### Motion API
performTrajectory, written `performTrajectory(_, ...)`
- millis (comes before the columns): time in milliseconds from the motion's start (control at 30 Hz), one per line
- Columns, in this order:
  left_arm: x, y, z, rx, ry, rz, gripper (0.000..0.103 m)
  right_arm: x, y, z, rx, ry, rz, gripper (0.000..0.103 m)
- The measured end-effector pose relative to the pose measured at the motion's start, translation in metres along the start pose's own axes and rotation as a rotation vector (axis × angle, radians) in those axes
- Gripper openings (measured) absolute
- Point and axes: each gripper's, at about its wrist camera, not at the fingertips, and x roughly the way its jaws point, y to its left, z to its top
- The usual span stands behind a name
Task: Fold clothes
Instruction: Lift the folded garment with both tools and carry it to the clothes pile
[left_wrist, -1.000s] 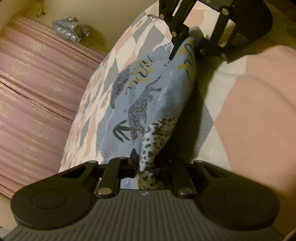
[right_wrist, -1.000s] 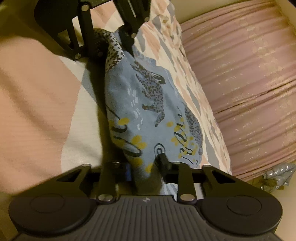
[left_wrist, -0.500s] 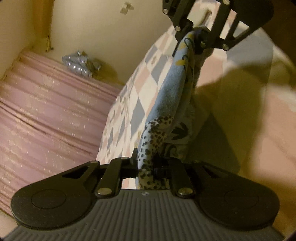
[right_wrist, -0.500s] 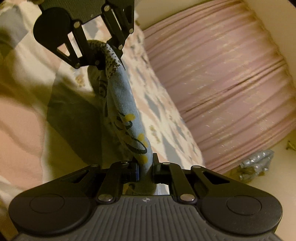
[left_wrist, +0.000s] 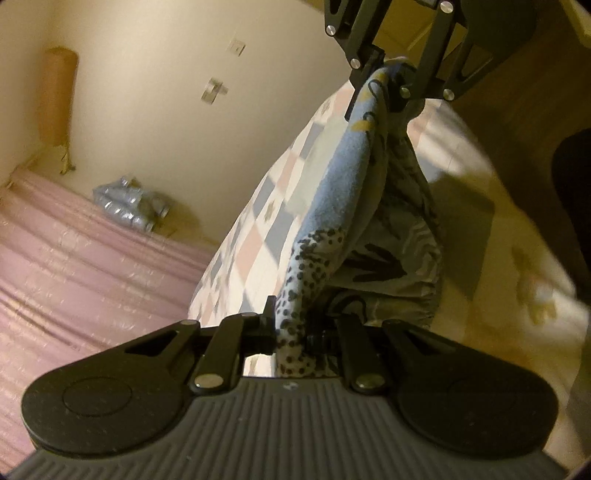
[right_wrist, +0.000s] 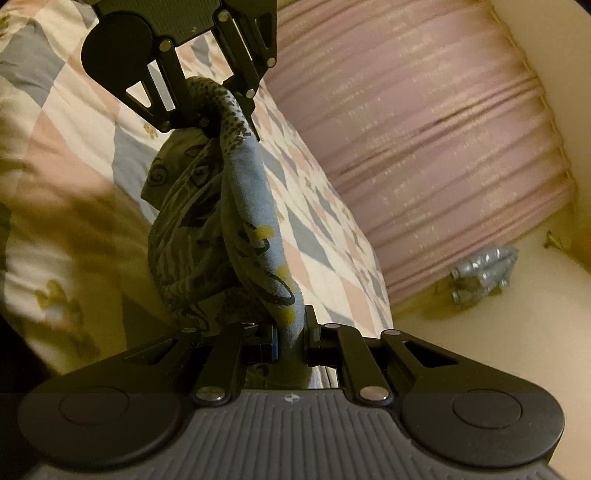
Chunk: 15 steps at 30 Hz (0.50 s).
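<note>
A light blue garment (left_wrist: 332, 206) printed with leopards and yellow dots hangs above the bed, stretched as a bunched band between both grippers. In the left wrist view my left gripper (left_wrist: 291, 332) is shut on its spotted edge. The right gripper (left_wrist: 376, 88) pinches the far end at the top of that view. In the right wrist view my right gripper (right_wrist: 290, 341) is shut on the garment (right_wrist: 251, 206), and the left gripper (right_wrist: 218, 118) clamps the other end above. A loose fold sags below the taut edge.
A patchwork quilt (left_wrist: 258, 240) in pink, grey and white covers the bed (right_wrist: 325, 236) underneath. Pink pleated fabric (right_wrist: 424, 147) lies beside the bed. A silver pack of bottles (left_wrist: 129, 206) sits on the floor by the cream wall. A dark shape (left_wrist: 576, 221) fills the right edge.
Both grippers have risen with the garment. It lay spread on the quilt a second ago and now hangs clear of it, gathered between them. The views tilted toward the wall.
</note>
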Motion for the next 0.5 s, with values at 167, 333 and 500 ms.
performTrajectory(167,0.031,0.008,0.030,0.036,-0.078,-0.079,0.012,-0.016,-0.022,-0.026,0.050,0.052,-0.012,0.009)
performTrajectory(333,0.099,0.027,0.065,0.083,-0.147,-0.124,0.012,-0.012,-0.058,-0.061,0.121,0.108,-0.017,0.009)
performTrajectory(500,0.190,0.060,0.104,0.150,-0.215,-0.091,0.012,0.030,-0.121,-0.105,0.236,0.158,-0.010,0.009)
